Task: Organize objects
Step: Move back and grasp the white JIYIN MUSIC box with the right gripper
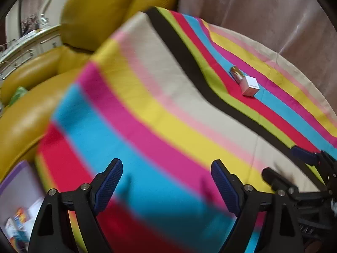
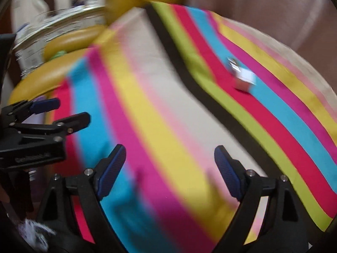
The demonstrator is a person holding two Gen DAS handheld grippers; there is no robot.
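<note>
Left wrist: our left gripper [image 1: 166, 181] stood wide, nothing between the pads, over the striped cloth [image 1: 147, 105]. A small white box [image 1: 250, 85] lay far ahead on the red and blue stripes, touching a gold-brown cylinder [image 1: 237, 73]. Our right gripper [image 1: 294, 168] sat close alongside; we judged a clash possible.

Right wrist: right gripper [image 2: 168, 168] also wide and empty, left gripper [image 2: 50, 113] at its side. Box was badly blurred, so we risked misjudging the reach and knocking the cylinder rolling.
</note>
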